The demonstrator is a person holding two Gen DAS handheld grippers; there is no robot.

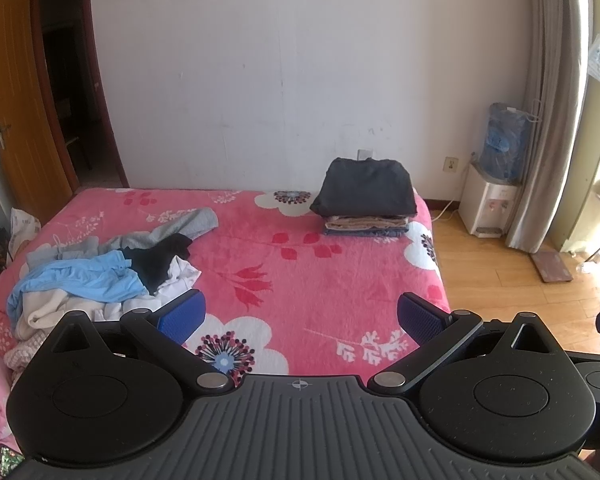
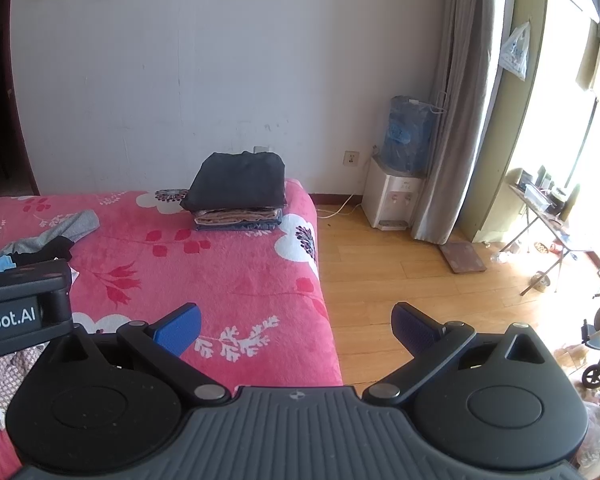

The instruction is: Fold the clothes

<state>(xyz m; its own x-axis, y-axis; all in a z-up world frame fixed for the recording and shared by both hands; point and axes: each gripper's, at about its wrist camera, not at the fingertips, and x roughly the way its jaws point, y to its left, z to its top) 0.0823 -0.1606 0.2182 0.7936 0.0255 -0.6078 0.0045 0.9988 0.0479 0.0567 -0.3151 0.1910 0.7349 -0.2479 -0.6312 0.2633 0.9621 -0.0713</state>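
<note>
I had the left gripper [image 1: 300, 316] spread wide with nothing between its blue pads [image 1: 182, 315], hanging above the pink floral bedspread [image 1: 300, 280]. The right gripper [image 2: 296, 326] stood just as wide and empty, poised over the bed's right edge where the blanket met the wooden floor [image 2: 400, 280]. Off to the left of my left jaws lay the unfolded heap [image 1: 100, 276]: a light blue garment [image 1: 88, 280] on top, black, white and grey pieces tangled around it. Farther back, near the wall, sat the folded stack [image 1: 366, 204], a dark garment on top of tan and blue layers. Beyond the bed stood a water dispenser [image 1: 488, 208] beside the grey curtain [image 1: 548, 100].
</note>
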